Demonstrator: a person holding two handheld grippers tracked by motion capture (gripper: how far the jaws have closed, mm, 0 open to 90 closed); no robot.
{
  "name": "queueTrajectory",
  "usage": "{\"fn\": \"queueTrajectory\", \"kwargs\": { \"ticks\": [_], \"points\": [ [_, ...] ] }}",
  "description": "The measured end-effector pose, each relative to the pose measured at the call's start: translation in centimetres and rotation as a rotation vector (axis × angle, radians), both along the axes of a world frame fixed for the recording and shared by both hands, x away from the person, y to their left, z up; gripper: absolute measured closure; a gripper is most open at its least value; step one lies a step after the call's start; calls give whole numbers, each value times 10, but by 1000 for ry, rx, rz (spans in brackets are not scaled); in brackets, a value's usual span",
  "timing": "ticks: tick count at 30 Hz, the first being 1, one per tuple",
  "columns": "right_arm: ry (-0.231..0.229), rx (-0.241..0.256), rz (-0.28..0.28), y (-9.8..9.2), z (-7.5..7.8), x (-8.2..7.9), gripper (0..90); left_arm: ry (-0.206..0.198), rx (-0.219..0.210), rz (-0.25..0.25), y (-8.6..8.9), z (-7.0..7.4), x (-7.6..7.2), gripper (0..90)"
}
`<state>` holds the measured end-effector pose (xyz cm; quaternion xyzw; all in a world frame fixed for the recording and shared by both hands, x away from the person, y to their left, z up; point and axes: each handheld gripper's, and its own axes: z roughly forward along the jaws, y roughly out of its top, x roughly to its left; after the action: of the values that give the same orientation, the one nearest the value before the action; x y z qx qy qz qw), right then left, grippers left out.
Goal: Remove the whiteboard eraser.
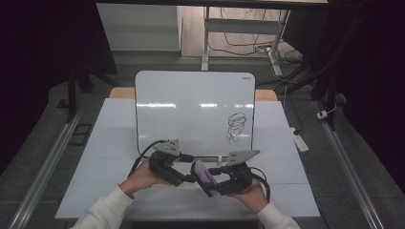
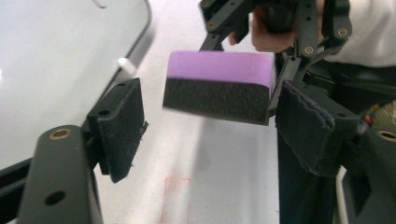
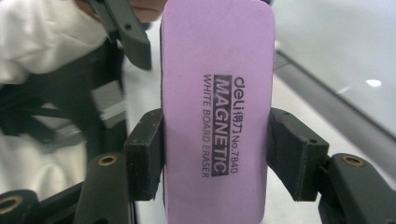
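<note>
Sleeves and hands came in low, nearest the camera, both below the whiteboard. Left hand sat below the board's lower left corner, palm cupped under the left gripper, forearm angled in toward the middle. Its jaws were spread wide, one pad either side of the eraser's end and clear of it, nothing between them yet.

Eraser itself hung just below the board's bottom edge, off the table, purple back up and dark felt showing along its side in the left gripper view.

Right gripper had it, jaws pressed on the eraser's two long sides, printed label facing that camera. Right hand rested below the board's lower right corner, wrist turned inward so the eraser pointed at the other gripper.

Up on the board's right part sat a black scribble, unwiped.

This looked like a handover or a two-handed regrip, with wiping that scribble the likely aim. Next call: either the left closes squarely on the free end before the right lets go, or the right carries it felt-down to the board.
</note>
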<state>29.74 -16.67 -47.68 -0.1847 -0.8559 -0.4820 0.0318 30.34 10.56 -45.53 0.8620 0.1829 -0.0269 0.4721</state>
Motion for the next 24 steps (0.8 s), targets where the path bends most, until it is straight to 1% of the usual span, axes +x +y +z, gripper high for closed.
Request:
{"fn": "queueTrajectory", "kwargs": {
  "ticks": [1,2,4,5,6,8,12,16,17,18,19,24],
  "points": [
    [-20,-8,-15,-1,1,-1,404,4,2,20,3,0,-1,236],
    [-62,-23,-48,-2,2,-2,403,7,9,43,5,-1,-2,234],
    [-92,-30,-75,-3,4,-3,403,8,32,90,11,-3,-5,232],
    [-92,-30,-75,-3,4,-3,403,5,40,117,16,-6,-8,232],
    [-111,-36,-92,-4,5,-3,404,6,46,141,20,-8,-10,232],
    [-131,-41,-113,-6,6,-3,403,1,57,193,29,-12,-14,232],
    [-159,-37,-151,-11,7,-2,403,-1,71,278,47,-18,-23,232],
    [-208,-36,-195,-15,9,-2,403,-18,95,366,68,-26,-35,223],
    [-233,-40,-219,-18,11,-2,403,-18,98,385,73,-29,-39,214],
    [-233,-40,-219,-18,11,-2,403,-14,99,396,77,-31,-41,214],
    [-243,-40,-226,-18,11,-2,403,-8,100,415,84,-34,-45,210],
    [-291,-44,-279,-23,14,-3,404,1,116,492,107,-44,-59,204]
  ]
}}
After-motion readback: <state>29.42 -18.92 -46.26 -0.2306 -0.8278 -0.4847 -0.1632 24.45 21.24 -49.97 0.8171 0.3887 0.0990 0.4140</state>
